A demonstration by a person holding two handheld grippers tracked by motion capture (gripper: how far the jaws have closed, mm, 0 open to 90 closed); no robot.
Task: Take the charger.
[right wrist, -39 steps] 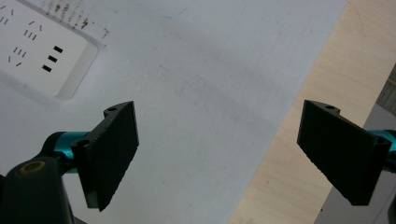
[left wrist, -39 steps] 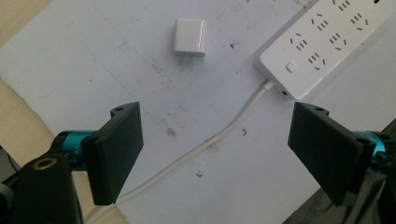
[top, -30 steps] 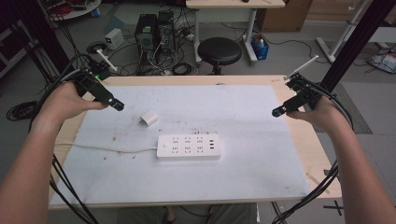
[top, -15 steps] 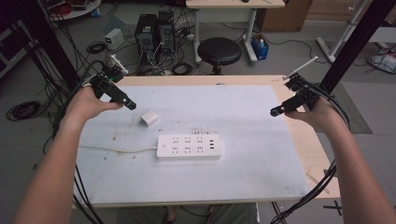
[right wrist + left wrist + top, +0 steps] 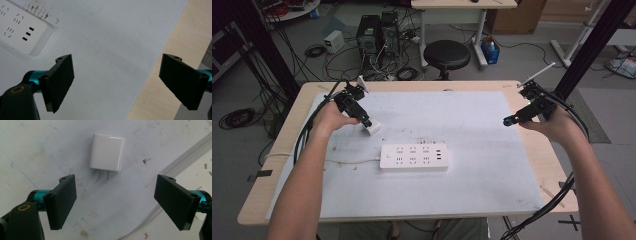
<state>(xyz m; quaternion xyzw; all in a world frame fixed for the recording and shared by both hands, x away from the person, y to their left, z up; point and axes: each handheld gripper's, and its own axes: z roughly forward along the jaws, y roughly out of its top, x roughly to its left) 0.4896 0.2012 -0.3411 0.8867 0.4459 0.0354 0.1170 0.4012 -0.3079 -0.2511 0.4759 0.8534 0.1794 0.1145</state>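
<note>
So the left gripper [image 5: 366, 123] has swung in from the table's 9 o'clock edge and is now right over the white charger [image 5: 373, 129], jaws spread wide either side of it. Charger [image 5: 107, 152] lies flat, prongs pointing toward 6 o'clock in the left gripper view.

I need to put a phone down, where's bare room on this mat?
Bare: the white mat between the power strip and the right gripper, and the strip's near side. Crowded: around the charger plug under the left gripper.
</note>
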